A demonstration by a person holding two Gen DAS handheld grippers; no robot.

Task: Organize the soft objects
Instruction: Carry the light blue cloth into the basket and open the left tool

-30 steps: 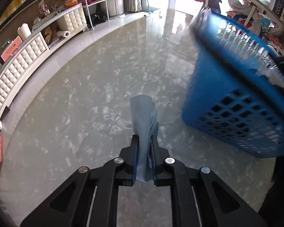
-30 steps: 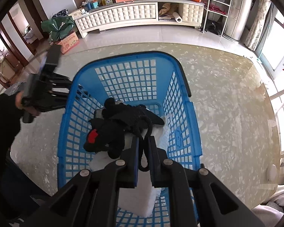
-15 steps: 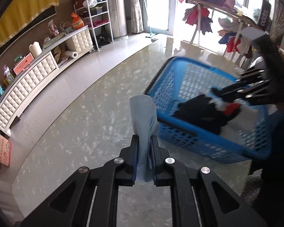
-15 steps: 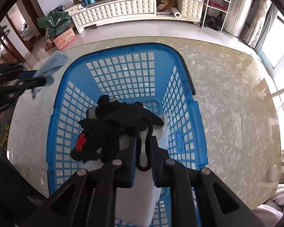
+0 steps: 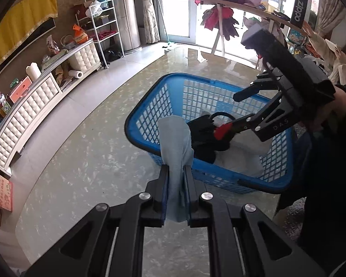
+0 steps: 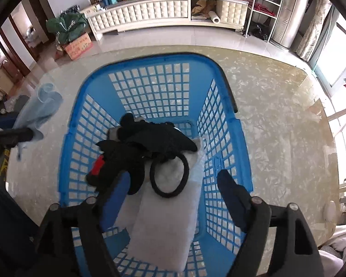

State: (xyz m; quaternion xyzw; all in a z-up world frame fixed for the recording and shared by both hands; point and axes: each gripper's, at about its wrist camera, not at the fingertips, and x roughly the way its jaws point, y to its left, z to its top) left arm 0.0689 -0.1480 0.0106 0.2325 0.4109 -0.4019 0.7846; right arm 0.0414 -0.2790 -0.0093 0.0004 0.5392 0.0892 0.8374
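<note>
My left gripper (image 5: 176,168) is shut on a light blue cloth (image 5: 175,138), which sticks up out of the jaws just in front of the near rim of a blue plastic basket (image 5: 145,113). In the right wrist view that cloth (image 6: 41,108) hangs left of the basket (image 6: 147,57). My right gripper (image 6: 173,176) hovers over the basket with its jaws opening and nothing pressed between the pads. Under it a black soft item (image 6: 145,147) with a loop and a red tag lies on a white cloth (image 6: 168,226). The left wrist view shows the right gripper (image 5: 227,113) above the black item (image 5: 205,136).
The basket stands on a glossy marble-patterned table (image 6: 276,127). A white padded cabinet (image 6: 161,7) with clutter runs along the wall, with a metal rack (image 5: 99,30) beside it. A clothes stand (image 5: 221,7) is behind the table, and a person (image 5: 334,53) sits at far right.
The right jaws have spread apart and let go of the black item's loop, which now lies in the basket. The left gripper has risen with the blue cloth and now looks into the basket.
</note>
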